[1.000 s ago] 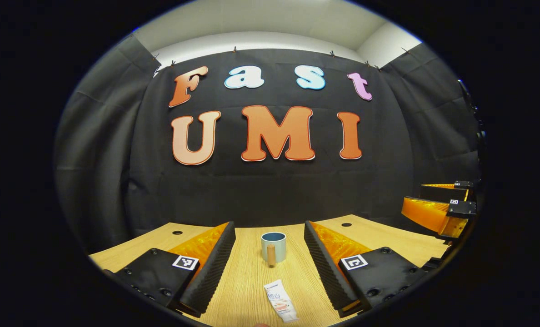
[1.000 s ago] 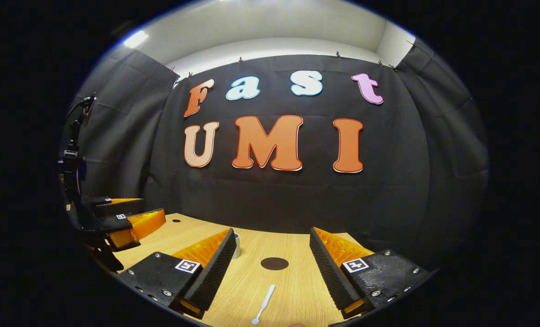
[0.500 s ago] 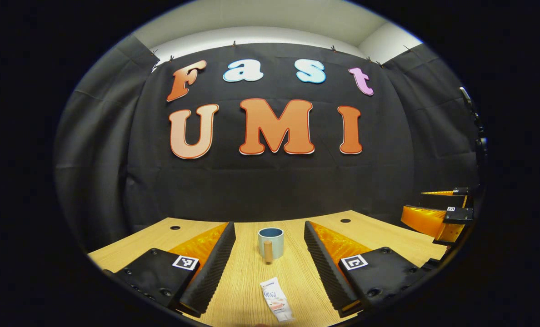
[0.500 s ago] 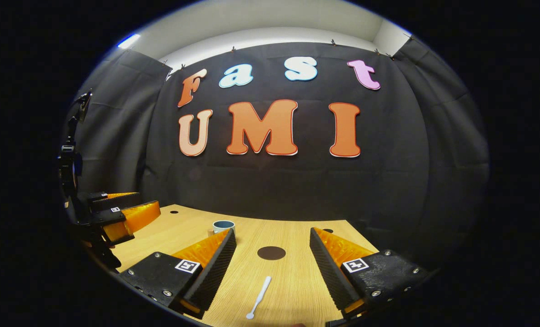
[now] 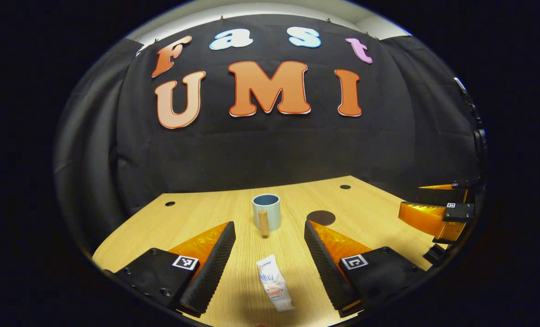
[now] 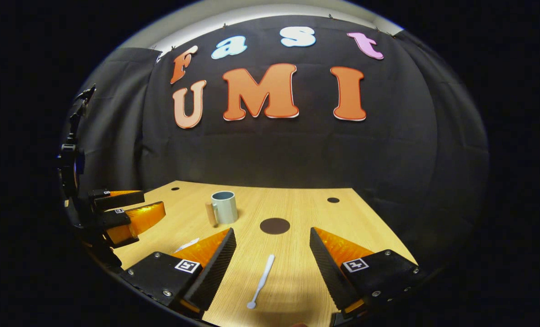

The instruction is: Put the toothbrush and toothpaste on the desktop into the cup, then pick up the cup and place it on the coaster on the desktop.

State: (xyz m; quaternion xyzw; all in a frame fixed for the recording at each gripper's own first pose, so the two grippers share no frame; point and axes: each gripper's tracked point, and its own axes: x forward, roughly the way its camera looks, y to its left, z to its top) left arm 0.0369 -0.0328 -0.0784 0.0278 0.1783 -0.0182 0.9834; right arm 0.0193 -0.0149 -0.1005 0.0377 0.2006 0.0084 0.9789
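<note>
Left gripper point(image 5: 270, 245): hovering over the tabletop point(image 5: 197, 213) in the left gripper view; fingers point(image 5: 213, 263) standing wide apart, gripping nothing.
Toothpaste point(image 5: 274, 282): lying flat on the tabletop between the left gripper's fingers, touching neither; its long axis is running slightly slantwise, near end angling to the right.
Cup point(image 5: 266, 211): standing upright beyond the toothpaste, well apart from it, handle point(image 5: 263, 222) facing the camera; nothing is showing above its rim.
Coaster point(image 5: 321, 217): dark round disc lying flat to the right of the cup, apart from it, nothing sitting on it.
Far right of left gripper view: the right gripper point(image 5: 436, 206) is showing at the edge, held above the tabletop edge, fingers parted.
Far left of right gripper view: the left gripper is showing at the edge, fingers parted, and a corner of the toothpaste is peeking out beside the near finger point(image 6: 211, 268).
Cup, right gripper view: sitting left of centre, handle turned to its left, coaster lying to its right.
Toothbrush point(image 6: 261, 280): white, lying flat on the tabletop between the right gripper's fingers, touching neither, nearer end pointing toward the camera.
Right gripper, own view: fingers standing wide apart, holding nothing.
</note>
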